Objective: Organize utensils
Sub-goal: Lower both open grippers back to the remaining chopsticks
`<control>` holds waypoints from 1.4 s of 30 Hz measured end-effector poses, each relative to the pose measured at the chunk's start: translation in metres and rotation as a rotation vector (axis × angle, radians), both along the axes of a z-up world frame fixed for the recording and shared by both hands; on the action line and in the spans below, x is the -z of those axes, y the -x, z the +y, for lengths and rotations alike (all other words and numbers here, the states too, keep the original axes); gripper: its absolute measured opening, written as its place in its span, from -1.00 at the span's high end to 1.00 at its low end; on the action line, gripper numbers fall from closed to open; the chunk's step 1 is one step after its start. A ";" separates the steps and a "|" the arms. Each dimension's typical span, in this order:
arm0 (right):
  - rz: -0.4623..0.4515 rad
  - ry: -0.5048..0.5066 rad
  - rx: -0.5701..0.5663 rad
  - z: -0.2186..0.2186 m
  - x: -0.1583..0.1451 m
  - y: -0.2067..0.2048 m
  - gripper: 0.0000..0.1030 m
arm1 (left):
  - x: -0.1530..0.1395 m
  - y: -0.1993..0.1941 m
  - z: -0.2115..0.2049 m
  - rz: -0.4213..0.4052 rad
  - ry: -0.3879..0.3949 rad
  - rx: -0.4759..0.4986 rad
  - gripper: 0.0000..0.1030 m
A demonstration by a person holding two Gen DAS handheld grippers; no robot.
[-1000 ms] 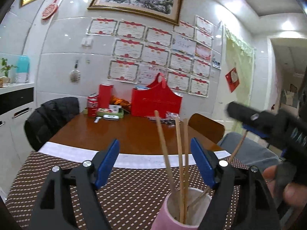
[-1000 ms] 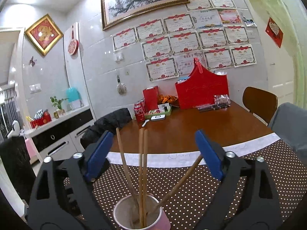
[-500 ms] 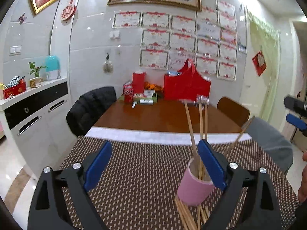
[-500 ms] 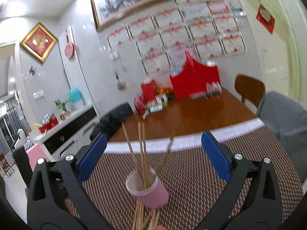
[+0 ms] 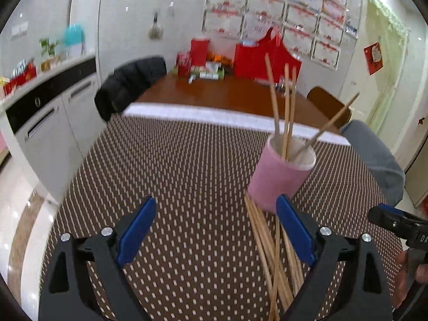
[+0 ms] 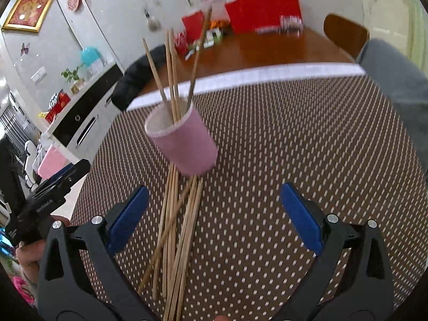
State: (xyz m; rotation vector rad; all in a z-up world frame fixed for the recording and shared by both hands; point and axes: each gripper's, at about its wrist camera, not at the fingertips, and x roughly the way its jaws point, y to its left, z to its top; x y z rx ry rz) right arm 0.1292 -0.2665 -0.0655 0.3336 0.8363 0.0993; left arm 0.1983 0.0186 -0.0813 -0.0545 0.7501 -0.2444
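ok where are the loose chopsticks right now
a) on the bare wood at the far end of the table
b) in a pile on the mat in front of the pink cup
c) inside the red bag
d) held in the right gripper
b: the loose chopsticks lie in a crossed pile on the dotted mat just in front of the pink cup, and both grippers, left and right, are open and empty.

Both views are bright and evenly lit from overhead, with only faint shadows. Small glare spots dot the glossy wall tiles (image 5: 128,8). Motion blur smears the far objects, most of all the red bag (image 6: 263,9). Fisheye distortion bends straight lines outward, and black vignetting fills the corners.
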 end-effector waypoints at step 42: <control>0.206 0.047 -0.093 0.012 0.067 -0.014 -0.86 | 0.113 -0.025 -0.053 0.282 -0.249 0.113 -0.57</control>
